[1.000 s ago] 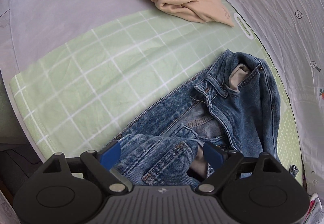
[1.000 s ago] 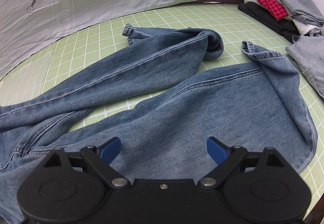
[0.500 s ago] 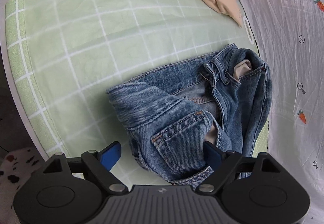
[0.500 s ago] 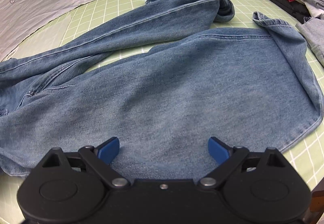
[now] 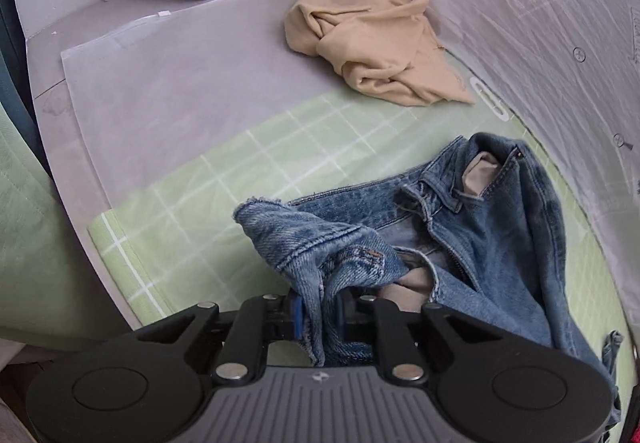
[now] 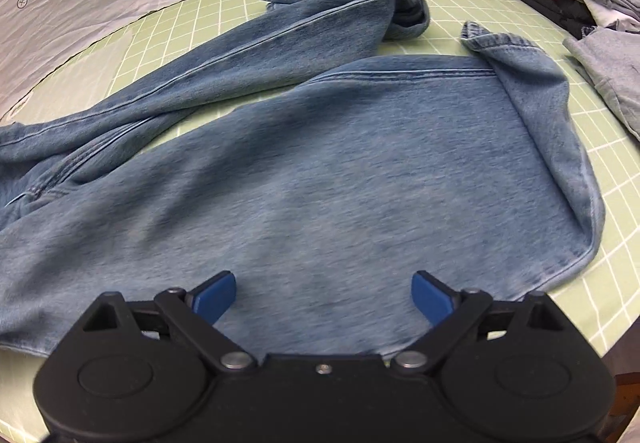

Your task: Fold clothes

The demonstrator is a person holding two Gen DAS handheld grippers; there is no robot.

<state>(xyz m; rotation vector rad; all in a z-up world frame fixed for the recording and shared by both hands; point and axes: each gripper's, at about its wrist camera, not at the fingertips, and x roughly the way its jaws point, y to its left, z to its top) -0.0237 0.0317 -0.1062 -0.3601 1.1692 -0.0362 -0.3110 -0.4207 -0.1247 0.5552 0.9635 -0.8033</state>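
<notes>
— Why is the left gripper (image 5: 318, 313) clamped on the faded blue denim jeans (image 5: 460, 243)?
— To lift the bunched waist near the green gridded mat's (image 5: 192, 211) edge.
— And the right gripper (image 6: 322, 297)?
— Spread wide, over the leg, empty.

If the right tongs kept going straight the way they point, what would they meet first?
Most likely the jeans: the open right tongs hang just over the near leg's broad denim panel, nothing between. Exact height is unclear.

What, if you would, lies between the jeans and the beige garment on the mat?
In the left wrist view, only bare green checked mat separates the jeans from the beige garment.
</notes>
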